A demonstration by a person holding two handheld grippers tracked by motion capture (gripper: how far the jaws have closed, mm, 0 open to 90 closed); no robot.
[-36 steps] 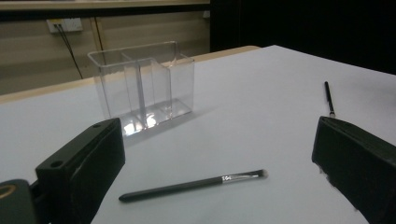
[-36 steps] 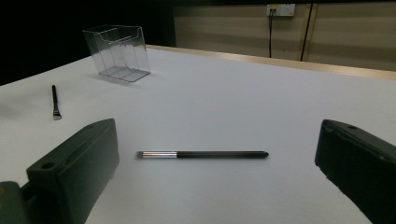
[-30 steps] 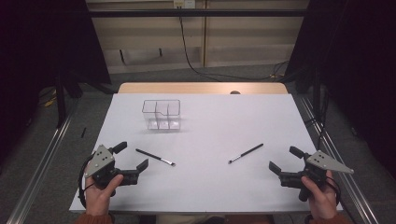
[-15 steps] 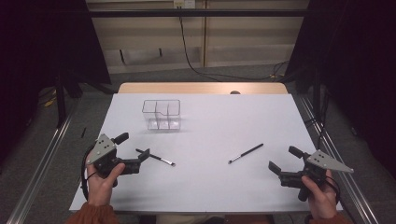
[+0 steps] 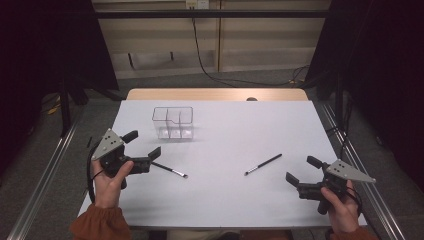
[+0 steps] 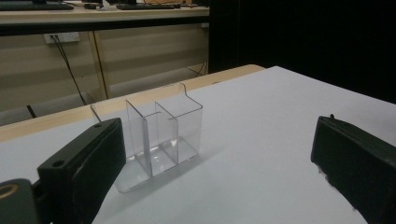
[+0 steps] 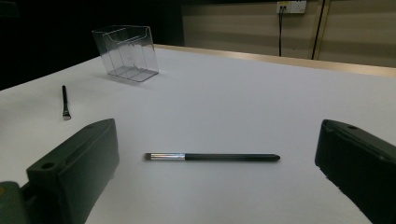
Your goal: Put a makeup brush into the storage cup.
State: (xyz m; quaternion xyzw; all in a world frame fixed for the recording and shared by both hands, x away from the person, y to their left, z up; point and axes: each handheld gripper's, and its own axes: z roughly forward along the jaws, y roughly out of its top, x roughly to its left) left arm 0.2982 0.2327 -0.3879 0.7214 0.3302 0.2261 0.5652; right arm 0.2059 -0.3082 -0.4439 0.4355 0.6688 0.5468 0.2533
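Note:
Two slim black brushes with silver ferrules lie on the white table point(image 5: 225, 205). The left brush point(image 5: 170, 170) rests just right of my left gripper point(image 5: 143, 144), whose lower jaw tip is over the brush's handle end. That gripper is open and holds nothing. In the left gripper view a clear compartmented box point(image 6: 159, 135) stands ahead between the open jaws of the left gripper point(image 6: 215, 177). The right brush point(image 5: 263, 164) lies left of my open right gripper point(image 5: 302, 169). In the right gripper view this brush point(image 7: 212, 157) lies crosswise in front of the right gripper point(image 7: 215, 177).
The clear box point(image 5: 173, 122) stands at the table's back left, also seen far off point(image 7: 126, 53) with the other brush point(image 7: 65, 102). A wooden strip point(image 5: 215, 94) borders the far edge. Metal rails and dark floor flank the table.
My left gripper has moved forward and to the right, to the handle end of the left brush. The right gripper and both brushes have stayed put.

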